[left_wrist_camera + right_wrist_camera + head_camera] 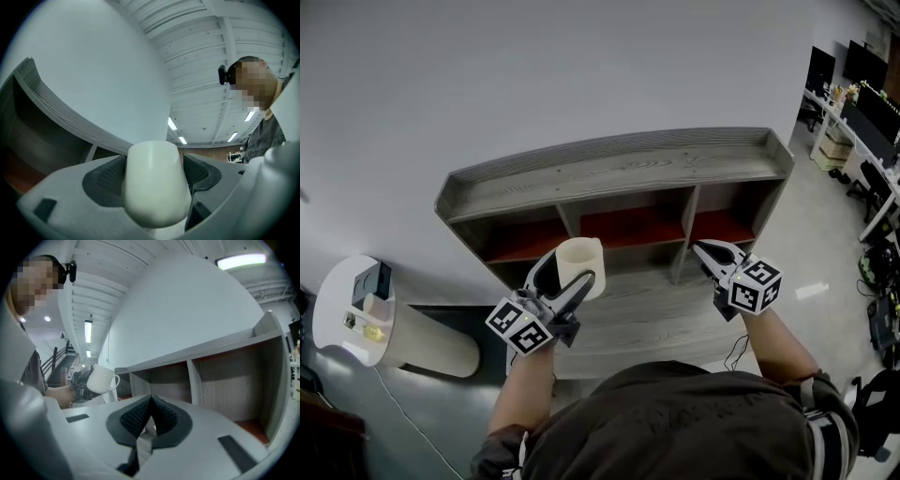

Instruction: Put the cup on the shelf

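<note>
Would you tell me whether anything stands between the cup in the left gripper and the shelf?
Nothing visible does. The left gripper holds the cup in front of the shelf, whose top and visible compartments look bare. The right gripper, shut and empty, is off to the right side.

Cup (579, 265) is a plain creamy off-white. Shelf (619, 173) is grey with streaky wood grain, but the cubby floors are red. Left gripper (570, 274) and right gripper (701, 248) are light grey, fingers (105, 180) have black mesh-patterned pads, and each cube (521, 326) is white with black square markers. Wall (534, 75) is plain pale grey, floor (825, 225) grey too. Person's top (675, 422) is dark brownish grey.
</note>
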`<state>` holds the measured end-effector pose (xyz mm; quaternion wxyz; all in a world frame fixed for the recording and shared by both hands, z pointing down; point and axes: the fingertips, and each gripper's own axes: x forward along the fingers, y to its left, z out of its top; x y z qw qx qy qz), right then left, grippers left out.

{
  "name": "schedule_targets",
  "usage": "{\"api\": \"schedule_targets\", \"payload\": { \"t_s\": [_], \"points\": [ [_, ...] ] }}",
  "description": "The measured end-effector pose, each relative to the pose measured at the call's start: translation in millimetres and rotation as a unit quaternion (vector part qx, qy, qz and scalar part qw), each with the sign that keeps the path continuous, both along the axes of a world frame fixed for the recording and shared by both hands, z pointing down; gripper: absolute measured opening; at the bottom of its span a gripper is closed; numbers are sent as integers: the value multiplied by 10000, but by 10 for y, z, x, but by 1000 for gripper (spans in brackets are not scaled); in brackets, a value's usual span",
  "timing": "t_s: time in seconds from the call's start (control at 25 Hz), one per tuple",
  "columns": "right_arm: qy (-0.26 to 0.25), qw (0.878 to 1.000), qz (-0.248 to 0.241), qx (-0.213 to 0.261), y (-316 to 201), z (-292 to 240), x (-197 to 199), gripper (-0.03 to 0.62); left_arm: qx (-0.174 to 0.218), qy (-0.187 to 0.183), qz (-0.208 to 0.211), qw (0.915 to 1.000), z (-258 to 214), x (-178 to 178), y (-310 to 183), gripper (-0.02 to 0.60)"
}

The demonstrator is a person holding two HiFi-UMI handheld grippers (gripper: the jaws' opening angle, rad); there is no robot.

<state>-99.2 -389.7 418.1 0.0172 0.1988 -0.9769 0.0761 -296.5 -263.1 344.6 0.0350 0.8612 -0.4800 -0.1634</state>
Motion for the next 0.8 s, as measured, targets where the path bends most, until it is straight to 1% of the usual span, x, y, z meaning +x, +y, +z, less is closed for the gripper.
{"api": "schedule_targets", "payload": {
  "t_s": [0.12, 0.24, 0.36, 0.6, 0.8],
  "points": [
    [-15, 10000, 50, 31, -29, -23, 89, -9, 86, -61, 159, 9998, -125, 136, -106, 393],
    [-52, 9999, 115, 74, -75, -55, 231, -9, 211, -199, 380, 9989, -306, 376, -269, 393],
    [-88, 9997, 211, 110, -139, -91, 435, -9, 356, -344, 634, 9968, -504, 699, -465, 393],
    [-101, 9982, 567, 156, -350, -182, 965, -9, 520, -470, 1114, 9913, -793, 1414, -971, 393],
    [-5, 9953, 911, 340, -562, -382, 1426, -9, 632, -621, 1384, 9864, -988, 2019, -1378, 393]
  ]
}}
